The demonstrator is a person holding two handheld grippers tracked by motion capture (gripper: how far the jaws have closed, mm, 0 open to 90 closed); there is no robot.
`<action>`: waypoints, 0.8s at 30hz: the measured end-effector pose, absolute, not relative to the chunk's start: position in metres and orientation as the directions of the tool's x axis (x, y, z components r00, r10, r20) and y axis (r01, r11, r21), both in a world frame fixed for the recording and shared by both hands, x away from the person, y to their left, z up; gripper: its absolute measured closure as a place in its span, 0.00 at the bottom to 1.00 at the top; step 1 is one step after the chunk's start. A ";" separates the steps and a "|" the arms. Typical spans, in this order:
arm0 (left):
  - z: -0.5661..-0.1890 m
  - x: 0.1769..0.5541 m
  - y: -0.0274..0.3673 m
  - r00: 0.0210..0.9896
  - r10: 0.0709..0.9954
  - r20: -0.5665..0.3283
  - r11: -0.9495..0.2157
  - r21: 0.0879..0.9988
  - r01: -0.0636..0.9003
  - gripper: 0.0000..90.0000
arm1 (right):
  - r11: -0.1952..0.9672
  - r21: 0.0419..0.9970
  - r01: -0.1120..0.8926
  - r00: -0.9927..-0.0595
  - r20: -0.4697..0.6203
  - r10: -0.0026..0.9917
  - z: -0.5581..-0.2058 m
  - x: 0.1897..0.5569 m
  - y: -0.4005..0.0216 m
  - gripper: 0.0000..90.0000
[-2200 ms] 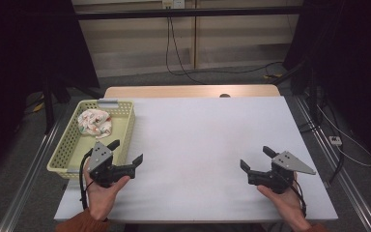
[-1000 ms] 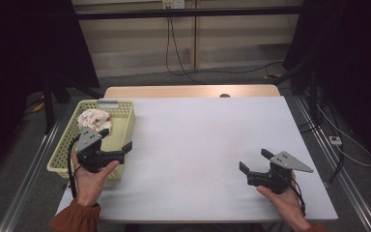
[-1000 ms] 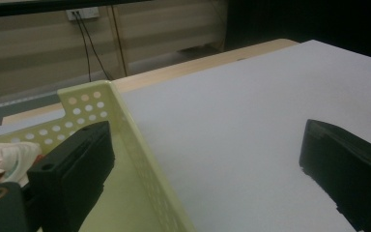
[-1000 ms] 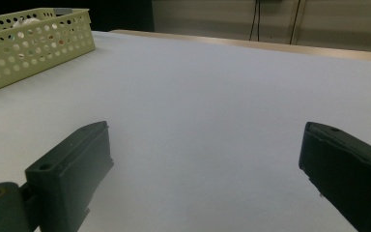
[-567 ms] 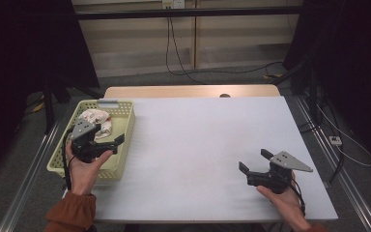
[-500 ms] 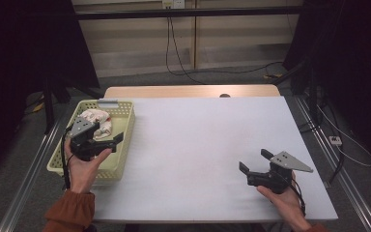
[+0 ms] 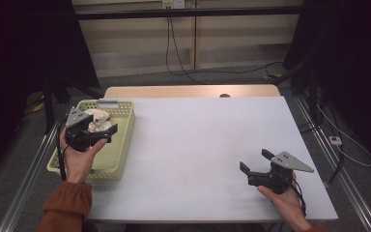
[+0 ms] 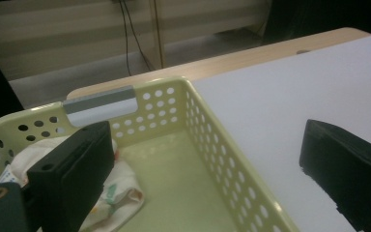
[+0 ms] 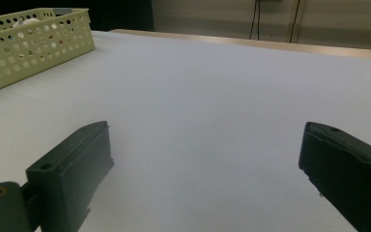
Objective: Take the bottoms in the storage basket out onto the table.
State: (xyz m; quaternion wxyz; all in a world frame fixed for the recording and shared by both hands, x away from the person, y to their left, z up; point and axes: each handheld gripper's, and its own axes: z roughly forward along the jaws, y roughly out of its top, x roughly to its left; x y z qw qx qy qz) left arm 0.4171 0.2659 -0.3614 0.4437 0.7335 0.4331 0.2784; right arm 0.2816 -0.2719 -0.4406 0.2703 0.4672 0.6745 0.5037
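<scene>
Presently, L gripper point(image 7: 96, 134) hangs over the yellow-green basket point(image 7: 123, 140) at the table's left edge, jaws spread wide, nothing between them. In the left gripper view one jaw sits above the crumpled cloth point(image 8: 118, 193), the other out over the basket's right wall point(image 8: 212, 145) and the white table point(image 8: 290, 92). The cloth, pale with small coloured print, lies in the basket's far-left corner, near the grey label tab point(image 8: 99, 104); no contact w/ either jaw visible.

R gripper point(image 7: 257, 166) rests low over the table near the front-right, well apart from the basket, jaws likewise spread and empty; right gripper view looks across bare tabletop toward the basket point(image 9: 34, 46).

Progress (judged): early stage. Approach to the basket looks nearly made; the cloth is not yet gripped, not yet lifted, and remains wholly inside the basket. Left to do, prob.: lower L gripper, close on the cloth, bring it out to the table.

Count: grippers ×2; basket ×1; cloth ×1 (one bundle, as far as can be told); table ×1; label tab ×1.
</scene>
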 end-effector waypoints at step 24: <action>-0.376 0.485 0.292 0.362 0.932 0.038 -0.234 0.824 0.516 0.06 | 0.059 0.925 0.375 -0.422 0.114 0.899 -0.443 0.282 -0.271 0.05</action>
